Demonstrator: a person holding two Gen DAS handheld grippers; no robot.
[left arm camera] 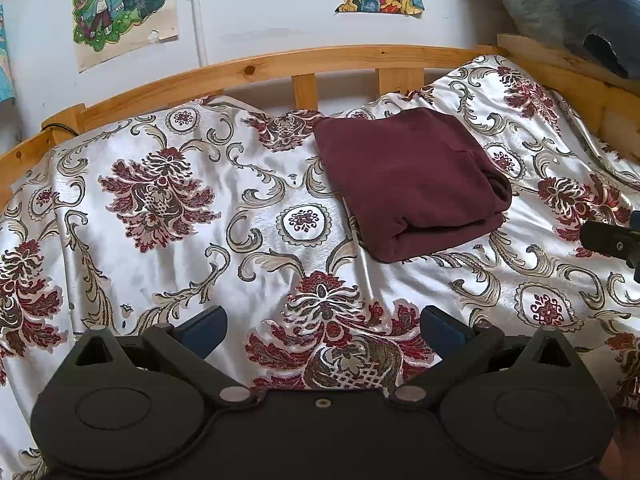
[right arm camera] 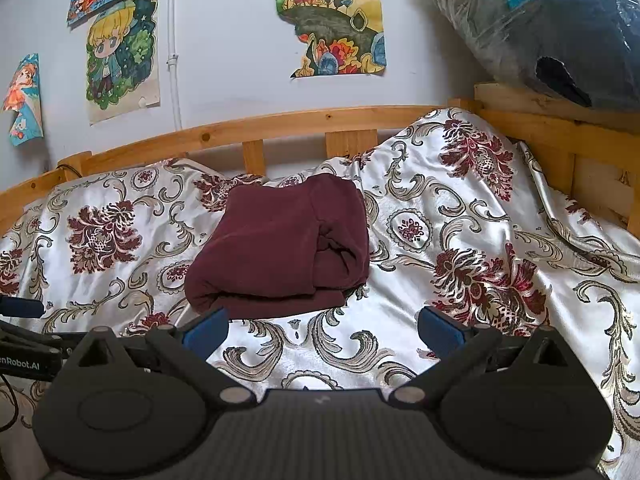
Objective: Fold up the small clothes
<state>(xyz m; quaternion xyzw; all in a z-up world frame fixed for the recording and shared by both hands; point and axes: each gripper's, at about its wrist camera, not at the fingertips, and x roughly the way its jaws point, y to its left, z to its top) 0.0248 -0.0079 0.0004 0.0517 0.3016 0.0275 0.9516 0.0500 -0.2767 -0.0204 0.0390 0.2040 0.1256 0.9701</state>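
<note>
A maroon garment [left arm camera: 408, 184] lies folded into a thick rectangle on the flowered satin bedspread [left arm camera: 168, 216], up and to the right in the left wrist view. My left gripper [left arm camera: 324, 330] is open and empty, well short of it. In the right wrist view the same folded garment [right arm camera: 280, 248] lies just beyond my open, empty right gripper [right arm camera: 323, 330], left of centre. The right gripper's black body [left arm camera: 612, 238] shows at the right edge of the left wrist view. The left gripper's body [right arm camera: 24, 344] shows at the left edge of the right wrist view.
A wooden bed rail [right arm camera: 256, 128] runs along the far side, against a white wall with drawings [right arm camera: 332, 20]. At the right, a plastic-wrapped dark bundle [right arm camera: 560, 24] rests on the wooden end frame [right arm camera: 560, 136]. The bedspread [right arm camera: 500, 240] bunches up toward the right corner.
</note>
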